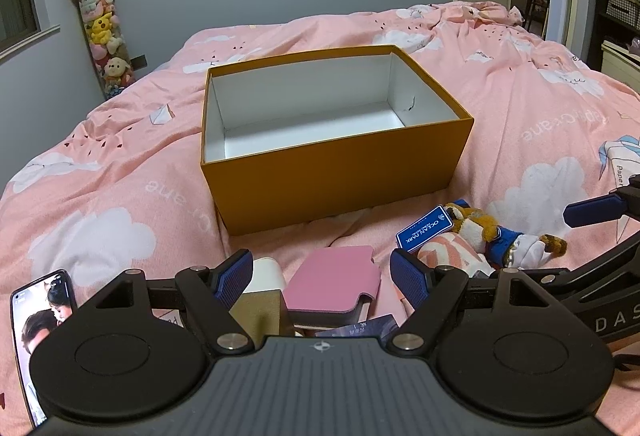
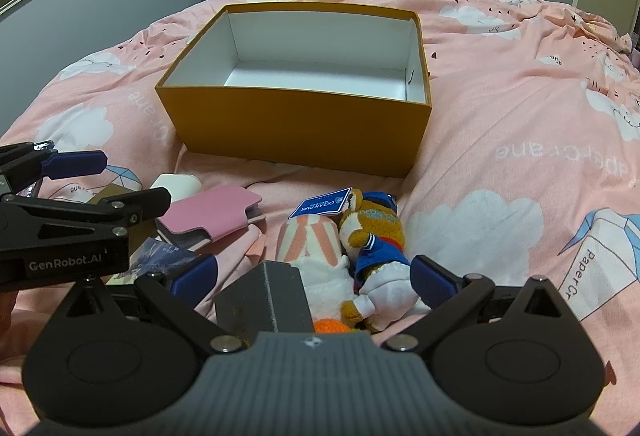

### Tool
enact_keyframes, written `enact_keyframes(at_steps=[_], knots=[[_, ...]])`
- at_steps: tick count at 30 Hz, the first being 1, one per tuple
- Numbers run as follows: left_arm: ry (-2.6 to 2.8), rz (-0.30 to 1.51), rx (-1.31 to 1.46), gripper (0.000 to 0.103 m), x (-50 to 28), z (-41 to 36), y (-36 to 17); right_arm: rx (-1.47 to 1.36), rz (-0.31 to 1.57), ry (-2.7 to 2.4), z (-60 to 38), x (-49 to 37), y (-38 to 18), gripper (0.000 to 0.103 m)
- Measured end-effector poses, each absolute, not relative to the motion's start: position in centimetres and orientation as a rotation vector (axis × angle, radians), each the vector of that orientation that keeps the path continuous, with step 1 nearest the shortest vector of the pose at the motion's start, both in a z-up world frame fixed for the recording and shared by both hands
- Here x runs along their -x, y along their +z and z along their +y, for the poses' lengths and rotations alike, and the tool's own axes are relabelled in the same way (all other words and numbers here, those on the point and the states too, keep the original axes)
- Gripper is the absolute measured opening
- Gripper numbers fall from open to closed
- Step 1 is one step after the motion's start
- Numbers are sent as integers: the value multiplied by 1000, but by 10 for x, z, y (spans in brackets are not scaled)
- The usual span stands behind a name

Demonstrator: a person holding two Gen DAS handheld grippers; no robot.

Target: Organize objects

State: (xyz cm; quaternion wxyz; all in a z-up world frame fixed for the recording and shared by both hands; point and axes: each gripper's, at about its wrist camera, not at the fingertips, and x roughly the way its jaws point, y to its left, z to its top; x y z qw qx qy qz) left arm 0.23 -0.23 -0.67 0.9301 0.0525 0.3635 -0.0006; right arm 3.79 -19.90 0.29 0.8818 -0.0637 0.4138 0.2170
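**Both tools spread, angled down over the bed**

Left tool (image 1: 322, 278): jaws spread wide, gripping nothing, tilted down above the pink case (image 1: 334, 286). Right tool (image 2: 314, 276): jaws spread wide, gripping nothing, tilted down above the plush toys (image 2: 372, 232). Beyond both, the orange box (image 1: 332, 139) sits open on the pink bed (image 1: 100, 171).

Box (image 2: 296, 123) top open, nothing over it. Your path fwd is cluttered: pink case (image 2: 212, 213), plush toys (image 2: 372, 232) close together.
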Motion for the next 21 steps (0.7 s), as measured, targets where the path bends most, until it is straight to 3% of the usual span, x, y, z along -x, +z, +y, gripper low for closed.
enact_keyframes(at_steps=[21], knots=[[-6, 752, -112, 91, -2, -3, -9, 126, 875, 450, -200, -39, 0, 102]])
